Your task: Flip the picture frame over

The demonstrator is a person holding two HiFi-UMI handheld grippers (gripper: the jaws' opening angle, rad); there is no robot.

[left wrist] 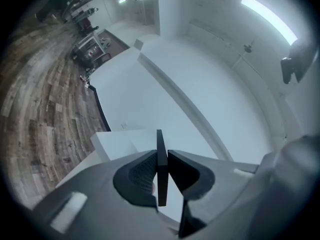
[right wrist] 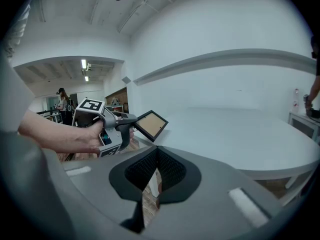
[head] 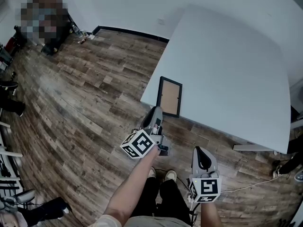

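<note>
Floor [head: 71,103] is wood plank and takes the left and near side of the scene. White table [head: 227,70] fills the far right, with nothing else on it that I can see.

Picture frame [head: 169,96] is at the table's near-left corner. It has a black border with a tan panel facing up toward the head camera. From the right gripper view the frame [right wrist: 150,125] looks raised and tilted off the tabletop, not lying flat.

Left gripper [head: 157,111] is clamped on the frame's near edge. In its own view the thin black edge [left wrist: 161,164] stands upright between the two pads, pinched tight. Holding by the rim makes sense, since it leaves both faces free to roll over by wrist rotation.

Right gripper [head: 200,151] sits near and to the right, short of the table. Jaws [right wrist: 156,171] are pressed together with nothing between them, so it's idle and parked out of the swing path.

My read is that the flip is mid-way: frame picked up, turn not finished. The narrow edge grip could slip during rotation, so the tilt should stay controlled and the set-down should land well inside the corner.
</note>
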